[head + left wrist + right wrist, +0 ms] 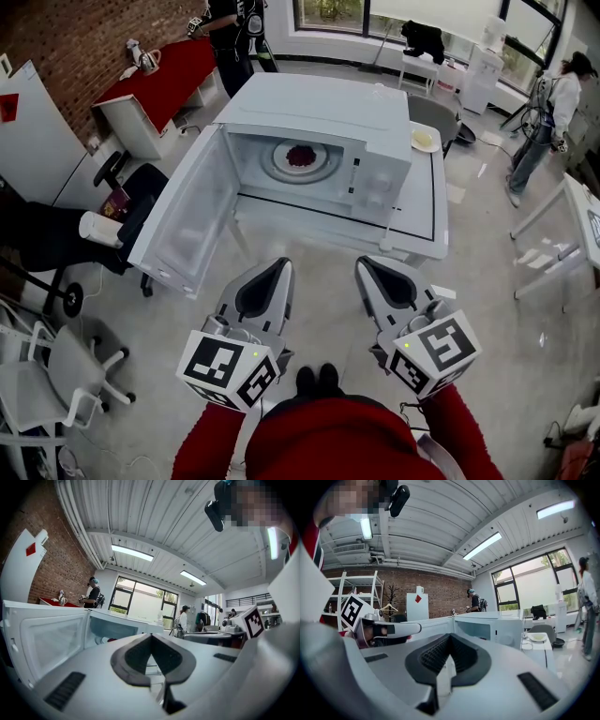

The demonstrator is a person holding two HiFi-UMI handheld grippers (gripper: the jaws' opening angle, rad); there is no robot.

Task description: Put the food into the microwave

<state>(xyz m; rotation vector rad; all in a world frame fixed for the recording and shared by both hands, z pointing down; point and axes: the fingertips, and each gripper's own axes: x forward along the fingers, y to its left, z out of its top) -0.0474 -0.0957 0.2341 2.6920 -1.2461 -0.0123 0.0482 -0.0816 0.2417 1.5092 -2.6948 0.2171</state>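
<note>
One plate [277, 167] of red food [300, 155] already sits in the middle of the microwave [319, 108], at the upper centre of the head view. Its door [183, 230] hangs wide open toward the lower left. Low in the frame, well apart from it, the left gripper [277, 266] and right gripper [367, 266] are each clenched on nothing. What is left, I judge, is the door: press its outer edge with a closed tip and swing it smoothly until it latches.
</note>
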